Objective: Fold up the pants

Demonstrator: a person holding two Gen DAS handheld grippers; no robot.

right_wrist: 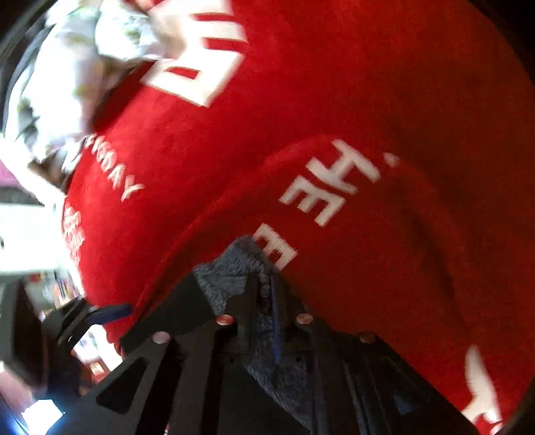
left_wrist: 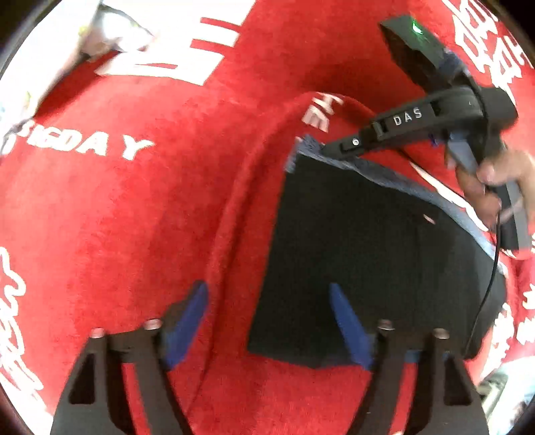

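The dark pants lie folded on a red cloth with white lettering. Their grey-blue fleecy inner side shows along the far edge. My left gripper is open and empty, its blue fingertips straddling the near left edge of the pants, just above them. My right gripper is shut on the far left corner of the pants and holds it lifted. In the right wrist view the fleecy corner is pinched between the right gripper's shut jaws.
The red cloth has a raised fold running beside the pants' left edge. A crumpled white garment lies at the far left; it also shows in the right wrist view. A black cable hangs from the right gripper across the pants.
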